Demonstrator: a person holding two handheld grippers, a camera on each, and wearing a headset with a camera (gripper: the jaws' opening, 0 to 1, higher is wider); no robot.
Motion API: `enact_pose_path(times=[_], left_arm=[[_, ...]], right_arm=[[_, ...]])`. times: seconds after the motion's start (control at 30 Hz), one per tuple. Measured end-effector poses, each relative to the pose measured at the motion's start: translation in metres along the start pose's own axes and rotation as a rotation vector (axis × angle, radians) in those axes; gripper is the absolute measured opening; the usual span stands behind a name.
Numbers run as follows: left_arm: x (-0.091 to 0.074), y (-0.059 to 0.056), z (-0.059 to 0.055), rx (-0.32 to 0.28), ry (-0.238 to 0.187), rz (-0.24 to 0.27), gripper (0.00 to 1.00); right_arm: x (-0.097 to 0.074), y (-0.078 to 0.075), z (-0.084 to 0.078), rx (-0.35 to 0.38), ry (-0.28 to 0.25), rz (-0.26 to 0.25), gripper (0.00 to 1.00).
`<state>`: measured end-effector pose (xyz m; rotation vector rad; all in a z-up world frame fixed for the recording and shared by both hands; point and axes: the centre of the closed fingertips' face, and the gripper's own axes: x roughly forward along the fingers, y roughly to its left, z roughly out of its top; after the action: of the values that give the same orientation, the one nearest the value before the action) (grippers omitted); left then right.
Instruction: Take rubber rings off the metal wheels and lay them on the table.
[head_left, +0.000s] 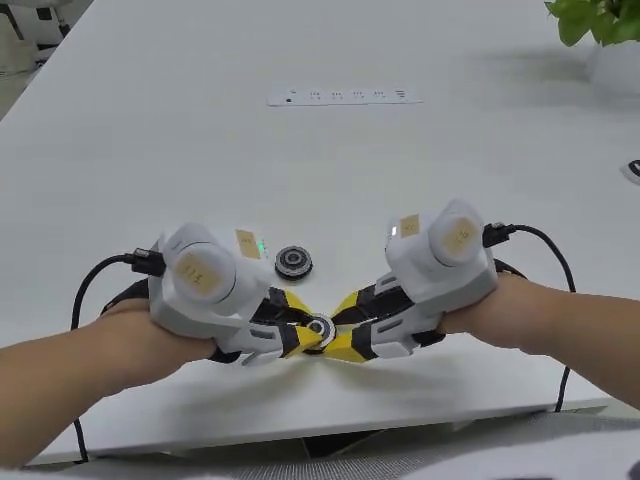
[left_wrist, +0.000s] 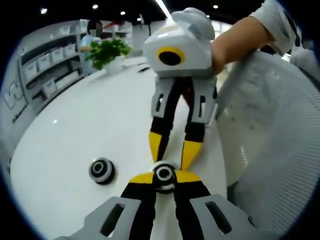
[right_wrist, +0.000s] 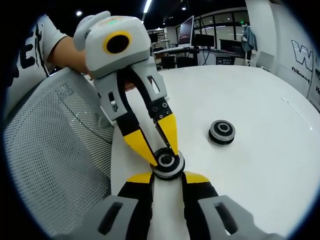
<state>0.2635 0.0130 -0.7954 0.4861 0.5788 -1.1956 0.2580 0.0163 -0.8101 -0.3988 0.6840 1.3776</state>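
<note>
A small metal wheel (head_left: 318, 328) with a black rubber ring is held just above the white table (head_left: 450, 150), near its front edge. My left gripper (head_left: 300, 335) and right gripper (head_left: 342, 340) meet on it from opposite sides, yellow tips touching. In the left gripper view my own jaws (left_wrist: 165, 178) are shut on the wheel (left_wrist: 164, 175), and the right gripper (left_wrist: 172, 150) pinches its far side. In the right gripper view my own jaws (right_wrist: 168, 177) grip the wheel (right_wrist: 167, 162) opposite the left gripper (right_wrist: 159, 145). A second ringed wheel (head_left: 293, 262) lies flat on the table.
A white power strip (head_left: 345, 97) lies far back at the table's middle. A potted plant (head_left: 600, 25) stands at the back right corner. A mesh chair back (right_wrist: 55, 165) is close behind the table's front edge.
</note>
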Motion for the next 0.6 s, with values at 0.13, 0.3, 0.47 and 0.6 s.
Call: enact_pose_path(times=[0.13,0.3,0.47,0.6], left_arm=[[-0.0001,-0.0001,-0.0002,0.001,0.000,0.002,0.14],[-0.0005,0.0002,-0.0005,0.001,-0.001,0.003,0.14],[-0.0005,0.0007,-0.0008,0.000,-0.003,0.002,0.14],[-0.0006,0.0010,-0.0008,0.000,-0.004,0.002,0.14]], right_arm=[[-0.0010,-0.0001,-0.0011,0.002,0.004,0.001,0.17],[-0.0016,0.0002,-0.0013,0.004,0.005,0.002,0.16],[0.0001,-0.0001,0.0016,-0.007,-0.008,-0.008,0.20],[0.0048,0.0036,0.0051,-0.025,-0.016,-0.009,0.27]])
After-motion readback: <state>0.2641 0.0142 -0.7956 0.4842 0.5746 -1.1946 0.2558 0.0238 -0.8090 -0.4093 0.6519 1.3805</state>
